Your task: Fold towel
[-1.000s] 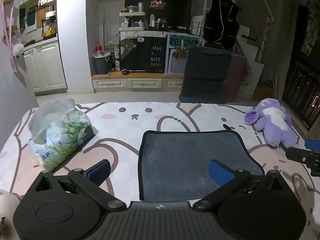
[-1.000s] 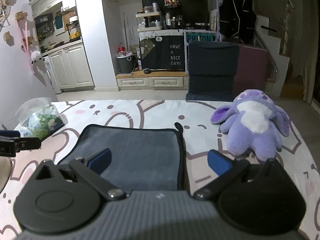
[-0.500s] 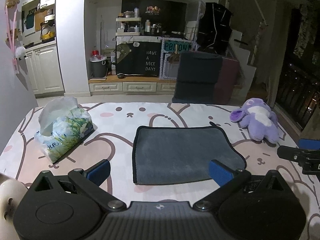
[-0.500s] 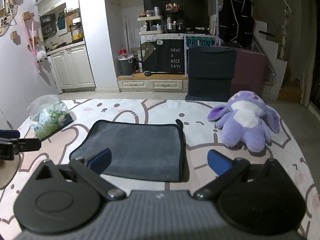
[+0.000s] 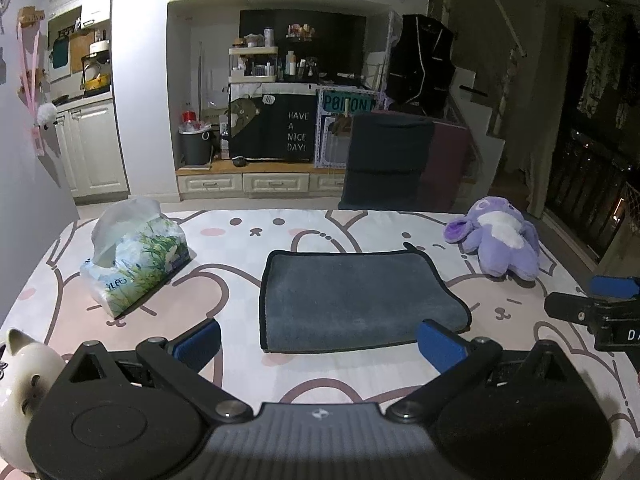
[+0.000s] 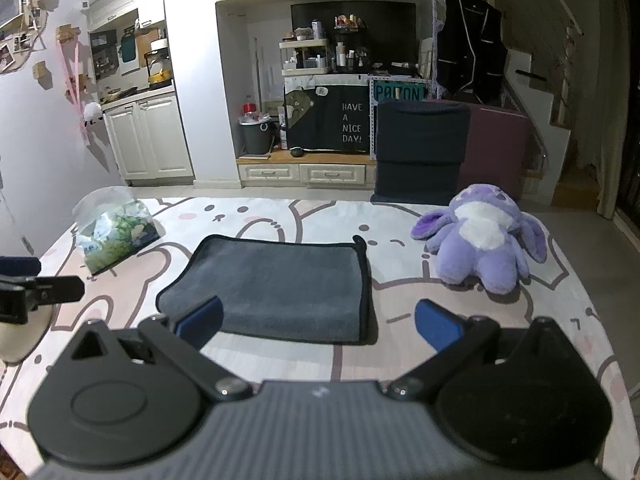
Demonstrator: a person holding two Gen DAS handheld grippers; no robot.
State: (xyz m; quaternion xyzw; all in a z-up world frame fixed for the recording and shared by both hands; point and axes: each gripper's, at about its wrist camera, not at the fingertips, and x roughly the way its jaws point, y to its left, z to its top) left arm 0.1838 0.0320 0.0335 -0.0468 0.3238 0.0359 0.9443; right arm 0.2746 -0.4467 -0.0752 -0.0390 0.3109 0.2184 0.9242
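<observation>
A dark grey towel (image 5: 352,300) with black trim lies folded flat in the middle of the table; it also shows in the right wrist view (image 6: 276,290). My left gripper (image 5: 320,344) is open and empty, held above the table just short of the towel's near edge. My right gripper (image 6: 318,322) is open and empty, over the towel's near right part. Each gripper's tip shows at the edge of the other view, the right one (image 5: 592,308) and the left one (image 6: 36,280).
A tissue pack (image 5: 132,260) lies at the left of the table and a purple plush toy (image 5: 500,240) at the right. A white cat-shaped pot (image 5: 24,376) stands at the near left corner. The tablecloth (image 5: 240,240) has a pink rabbit print.
Both grippers have pulled back and up from the towel, so it looks smaller and farther away. The towel lies still. Both grippers stay open.
</observation>
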